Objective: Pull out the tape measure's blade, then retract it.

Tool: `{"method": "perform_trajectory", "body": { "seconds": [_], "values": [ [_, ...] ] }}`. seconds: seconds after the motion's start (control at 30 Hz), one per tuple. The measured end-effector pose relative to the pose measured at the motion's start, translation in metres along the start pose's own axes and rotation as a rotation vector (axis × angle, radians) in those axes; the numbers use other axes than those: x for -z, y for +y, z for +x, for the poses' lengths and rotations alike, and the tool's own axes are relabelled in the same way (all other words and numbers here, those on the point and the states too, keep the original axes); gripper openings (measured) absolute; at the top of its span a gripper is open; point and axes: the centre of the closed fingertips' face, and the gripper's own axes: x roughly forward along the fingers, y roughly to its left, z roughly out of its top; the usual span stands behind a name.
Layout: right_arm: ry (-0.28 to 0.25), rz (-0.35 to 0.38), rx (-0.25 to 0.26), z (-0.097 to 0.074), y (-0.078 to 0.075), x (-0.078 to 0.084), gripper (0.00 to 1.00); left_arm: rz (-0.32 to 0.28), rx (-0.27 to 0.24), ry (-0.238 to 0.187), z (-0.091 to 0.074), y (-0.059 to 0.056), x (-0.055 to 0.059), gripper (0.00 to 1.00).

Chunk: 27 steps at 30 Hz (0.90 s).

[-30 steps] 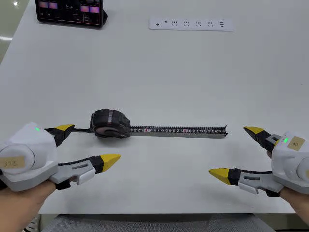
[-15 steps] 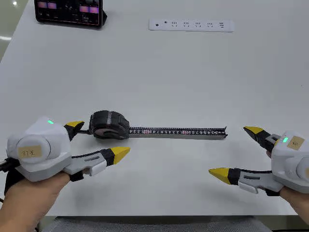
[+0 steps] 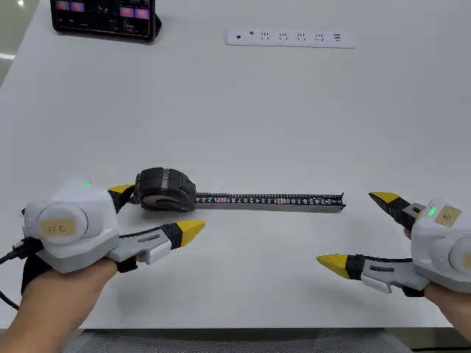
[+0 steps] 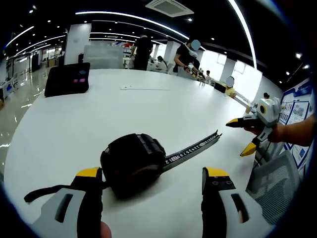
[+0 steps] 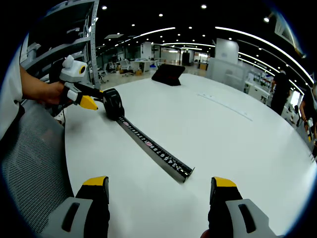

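A black tape measure [image 3: 166, 189] lies on the white table [image 3: 243, 110], its blade [image 3: 269, 200] pulled out to the right and lying flat. My left gripper [image 3: 158, 209] is open just left of the case, one yellow tip behind it and one in front. In the left gripper view the case [image 4: 132, 159] sits close ahead between the jaws, and the blade [image 4: 193, 148] runs off to the right. My right gripper [image 3: 357, 232] is open, a little right of and nearer than the blade's end hook [image 5: 184, 174]. The right gripper view shows the case [image 5: 113, 103] far off.
A white power strip [image 3: 289, 37] lies at the table's far side. A dark tablet [image 3: 104, 16] stands at the far left corner. The table's near edge [image 3: 243, 324] runs just below both grippers. People stand in the room behind the table.
My left gripper has moved right and forward, so its tips now flank the tape measure's case. The right gripper, case and blade have stayed put.
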Motion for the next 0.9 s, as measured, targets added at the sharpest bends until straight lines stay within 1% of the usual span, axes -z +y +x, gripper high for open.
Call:
{"method": "perform_trajectory", "body": {
  "seconds": [0.1, 0.17, 0.27, 0.37, 0.5, 0.53, 0.63, 0.77, 0.83, 0.9],
  "values": [
    [-0.006, 0.001, -0.008, 0.000, 0.001, -0.001, 0.81, -0.002, -0.006, -0.003, 0.001, 0.000, 0.000, 0.79],
    [-0.008, 0.000, -0.011, 0.001, 0.002, -0.001, 0.80, -0.014, -0.014, -0.010, 0.001, 0.000, -0.001, 0.79],
    [-0.007, 0.000, -0.014, 0.002, 0.002, -0.001, 0.80, -0.028, -0.032, -0.019, 0.002, 0.002, -0.002, 0.78],
    [-0.002, -0.003, -0.022, 0.002, 0.002, -0.001, 0.79, -0.027, -0.052, -0.022, 0.004, 0.000, -0.002, 0.78],
    [0.003, -0.016, -0.028, 0.003, -0.001, -0.002, 0.78, -0.030, -0.086, -0.025, 0.006, 0.003, -0.001, 0.77],
    [0.004, -0.017, -0.030, 0.003, -0.002, -0.002, 0.78, -0.015, -0.096, -0.017, 0.007, 0.003, -0.001, 0.77],
    [0.011, -0.030, -0.033, 0.003, -0.004, -0.003, 0.78, -0.035, -0.117, -0.024, 0.009, 0.004, -0.002, 0.77],
    [0.023, -0.045, -0.033, 0.002, -0.008, -0.004, 0.78, -0.026, -0.147, -0.015, 0.012, 0.005, -0.001, 0.76],
    [0.025, -0.052, -0.036, 0.001, -0.010, -0.007, 0.77, -0.048, -0.152, -0.028, 0.012, 0.006, -0.002, 0.77],
    [0.031, -0.063, -0.038, 0.001, -0.012, -0.008, 0.77, -0.054, -0.171, -0.029, 0.014, 0.010, -0.001, 0.75]
  ]
}}
